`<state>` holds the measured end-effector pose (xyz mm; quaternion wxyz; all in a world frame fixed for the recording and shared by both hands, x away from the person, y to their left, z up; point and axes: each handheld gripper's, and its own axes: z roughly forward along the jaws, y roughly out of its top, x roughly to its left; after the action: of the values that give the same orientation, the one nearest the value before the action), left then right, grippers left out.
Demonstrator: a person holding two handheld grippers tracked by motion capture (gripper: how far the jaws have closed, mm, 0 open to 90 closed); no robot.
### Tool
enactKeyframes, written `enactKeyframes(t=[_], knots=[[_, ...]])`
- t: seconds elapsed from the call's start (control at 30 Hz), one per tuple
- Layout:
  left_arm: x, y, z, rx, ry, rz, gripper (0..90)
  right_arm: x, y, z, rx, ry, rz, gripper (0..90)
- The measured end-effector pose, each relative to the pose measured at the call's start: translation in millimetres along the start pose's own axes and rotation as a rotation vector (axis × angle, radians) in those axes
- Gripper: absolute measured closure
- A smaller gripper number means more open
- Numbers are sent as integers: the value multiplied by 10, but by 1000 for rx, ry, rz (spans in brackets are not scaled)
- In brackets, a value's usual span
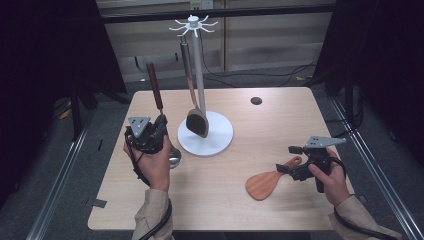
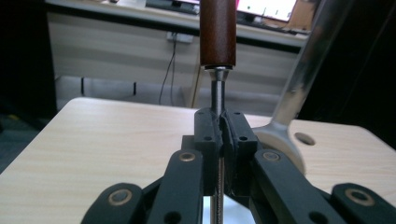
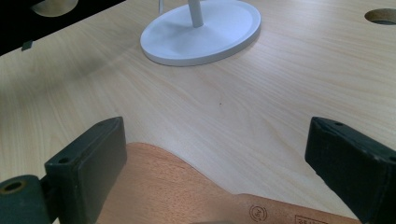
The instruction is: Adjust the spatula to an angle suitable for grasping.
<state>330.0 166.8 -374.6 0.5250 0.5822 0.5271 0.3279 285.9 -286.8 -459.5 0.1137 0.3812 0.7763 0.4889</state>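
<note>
One dark spoon already hangs on the white rack. Left claw clenched on a metal ladle's stem, handle upright, beside the rack. Wooden spatula lies on desk; right claw spread wide over it, not yet gripping. Likely two hangings left.

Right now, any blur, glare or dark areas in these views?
High view: table evenly lit, surroundings nearly black. Left gripper view: steel ladle handle soft and glaring at right, background blurred. Right gripper view: wooden spatula and table grain sharp, top-left corner dark.
</note>
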Motion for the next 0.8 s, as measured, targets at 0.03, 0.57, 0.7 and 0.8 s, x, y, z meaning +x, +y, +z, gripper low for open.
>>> enactKeyframes(t=[0.03,0.57,0.7,0.8], knots=[[-14,9,-6,-3,-5,3,853,-1,0,0,0,-2,0,50],[-235,141,-111,-132,-61,25,853,3,8,-4,-5,2,2,50],[-269,157,-124,-157,-73,23,853,0,3,-3,0,3,-3,50],[-299,172,-138,-177,-85,31,853,1,8,-6,-3,4,-2,50]])
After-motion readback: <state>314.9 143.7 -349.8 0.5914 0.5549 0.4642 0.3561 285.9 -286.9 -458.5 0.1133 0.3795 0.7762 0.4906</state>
